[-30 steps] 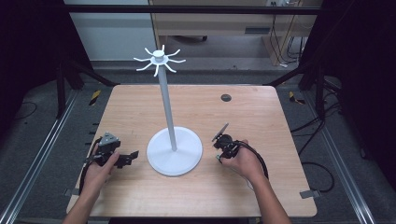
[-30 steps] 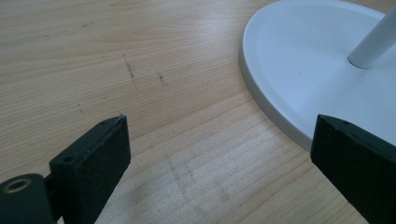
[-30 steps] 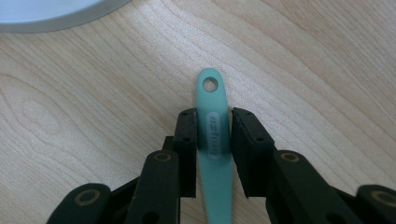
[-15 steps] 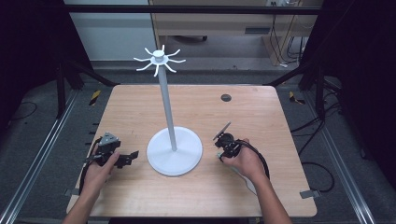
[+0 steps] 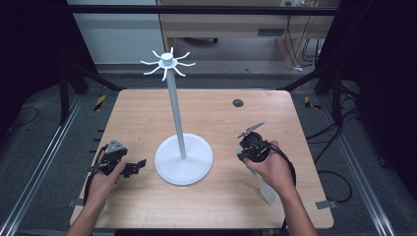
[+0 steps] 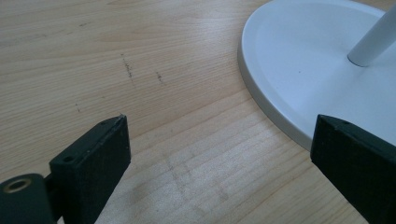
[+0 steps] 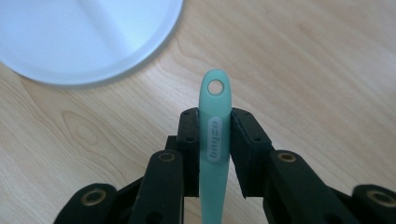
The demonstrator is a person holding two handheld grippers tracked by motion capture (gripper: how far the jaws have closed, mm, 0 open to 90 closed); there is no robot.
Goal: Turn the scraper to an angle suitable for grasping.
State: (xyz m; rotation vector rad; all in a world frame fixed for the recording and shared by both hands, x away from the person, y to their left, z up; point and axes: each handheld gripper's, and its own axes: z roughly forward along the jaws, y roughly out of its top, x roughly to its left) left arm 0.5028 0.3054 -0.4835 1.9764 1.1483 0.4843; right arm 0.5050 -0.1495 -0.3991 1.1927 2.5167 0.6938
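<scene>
A white stand rises from a round base (image 5: 193,167) at the table's middle, its pole (image 5: 175,108) topped by a ring of hooks (image 5: 168,62). My right gripper (image 5: 252,143) (image 7: 215,127), right of the base, is shut on the mint-green handle (image 7: 215,140) of a utensil. The handle's end with its hole (image 7: 215,87) sticks out past the jaws, and the pale blade end (image 5: 267,191) trails below the hand. My left gripper (image 5: 136,166) (image 6: 219,140) lies on the wood left of the base (image 6: 317,70), jaws open with nothing between them.
The wooden table (image 5: 216,113) has a small dark round inset (image 5: 238,103) at the back right. Metal rails and black frame legs run along both sides. A cable (image 5: 290,167) loops from the right gripper toward the table's right edge.
My right hand has lifted off the table a little and shifted right with the green utensil held. The left hand has stayed put.
</scene>
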